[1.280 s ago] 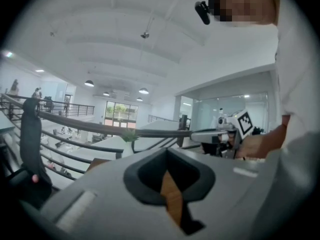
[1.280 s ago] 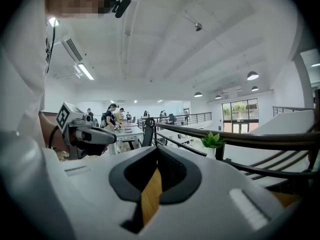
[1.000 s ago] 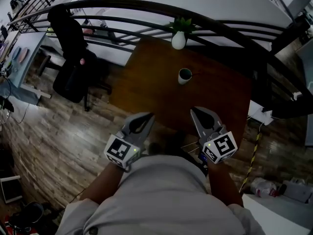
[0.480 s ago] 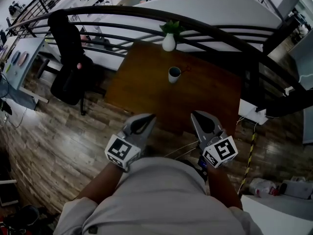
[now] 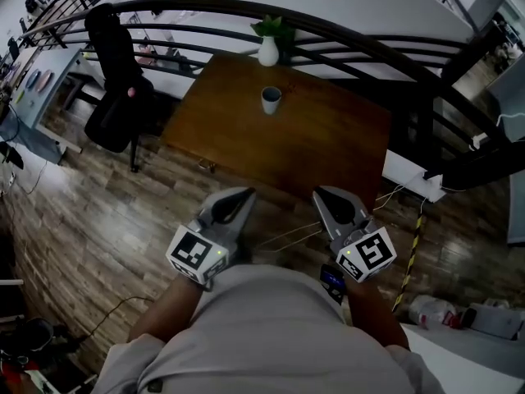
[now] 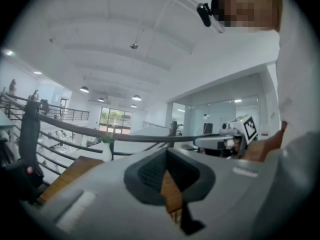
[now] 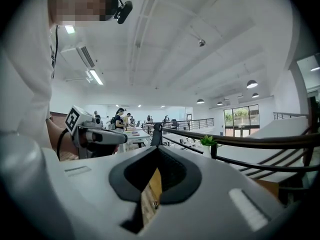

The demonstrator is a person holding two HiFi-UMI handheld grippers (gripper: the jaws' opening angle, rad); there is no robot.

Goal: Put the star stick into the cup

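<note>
A white cup (image 5: 271, 98) stands on the far part of the brown wooden table (image 5: 328, 142), well ahead of both grippers. I cannot make out the star stick in any view. My left gripper (image 5: 239, 198) and right gripper (image 5: 326, 195) are held close to the body, over the wooden floor short of the table. Both are shut and hold nothing. In the left gripper view the left gripper (image 6: 167, 156) points toward the table and railing, its jaws meeting with nothing in them. The right gripper (image 7: 157, 154) shows the same in its own view.
A white vase with a green plant (image 5: 268, 49) stands at the table's far edge by a dark curved railing (image 5: 369, 43). A black office chair (image 5: 115, 84) is to the left. Light cables (image 5: 287, 235) lie on the floor between the grippers and the table.
The table, cup and vase have slid up and left in the head view and look farther off. More floor now shows before the table. Both grippers stay shut near the body.
</note>
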